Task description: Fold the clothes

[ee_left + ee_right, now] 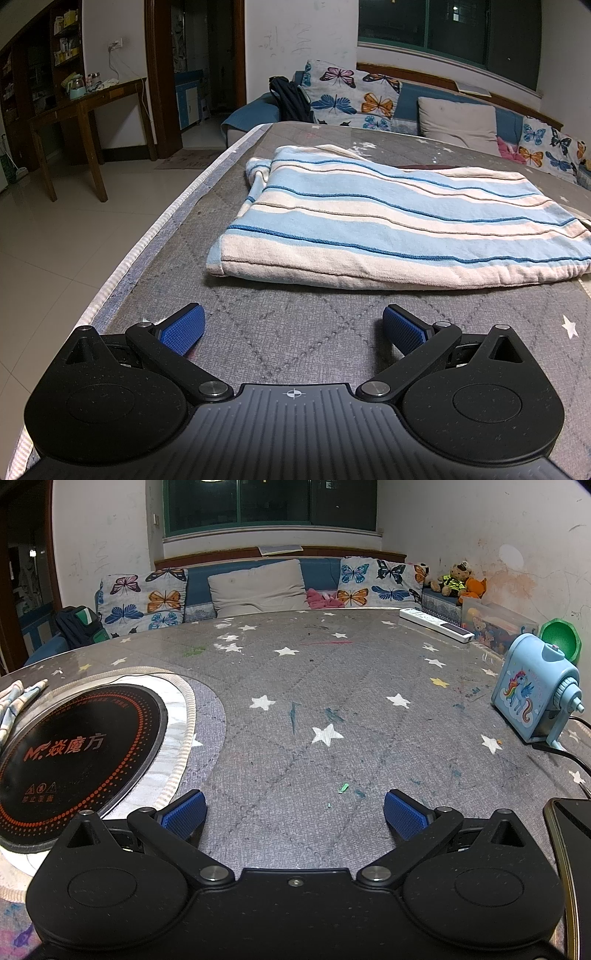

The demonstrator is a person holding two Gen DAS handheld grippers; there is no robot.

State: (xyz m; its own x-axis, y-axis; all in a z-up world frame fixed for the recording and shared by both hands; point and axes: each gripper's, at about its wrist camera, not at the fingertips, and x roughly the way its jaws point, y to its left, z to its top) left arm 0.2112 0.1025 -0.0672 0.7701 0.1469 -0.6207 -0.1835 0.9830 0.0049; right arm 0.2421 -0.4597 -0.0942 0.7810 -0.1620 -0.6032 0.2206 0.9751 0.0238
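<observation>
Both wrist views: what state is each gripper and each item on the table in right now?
Left gripper: open, empty, short of the towel.
Right gripper: open, empty, over bare tablecloth.
Striped towel: folded over, lying flat, untouched.
Induction cooker: set into the table, nothing on it.
Pencil sharpener: upright near the table's edge.
Power strip: lying flat at the far edge.
</observation>
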